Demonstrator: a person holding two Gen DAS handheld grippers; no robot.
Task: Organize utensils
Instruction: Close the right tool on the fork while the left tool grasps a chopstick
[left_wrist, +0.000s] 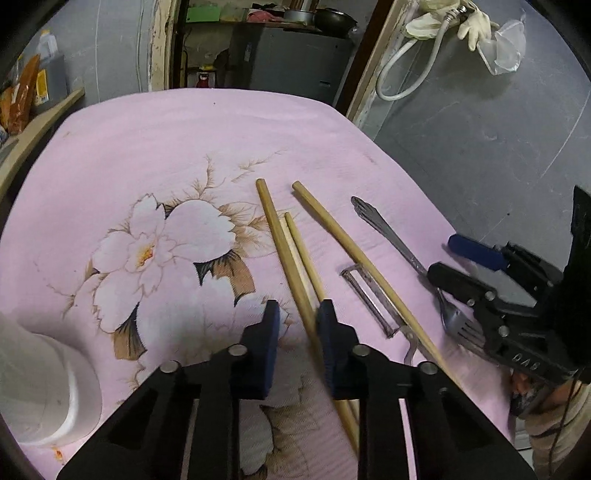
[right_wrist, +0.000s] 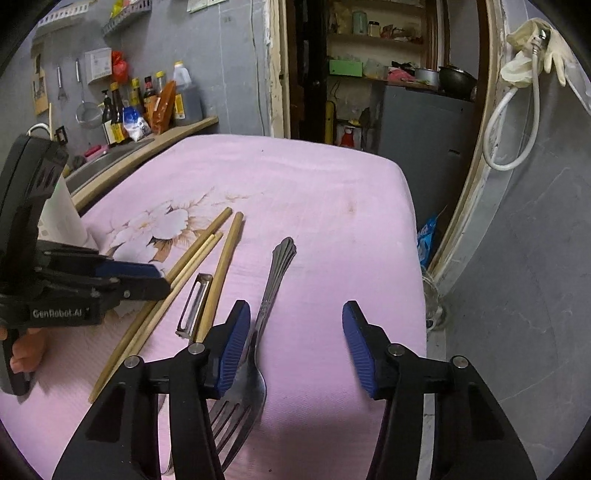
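Pink flowered cloth over the table, grey walls all round, doorway beyond with shelves and a grey cabinet. Bottles lined up on the counter far left of the right jaws.

Counting now: four chopsticks, one fork, one peeler, one white cup low and left of the left jaws.

Left gripper: jaws narrowed but still parted, chopsticks running under the right-hand finger, nothing pinched. Right gripper: jaws half spread, fork lying between them against the left pad, right pad clear.
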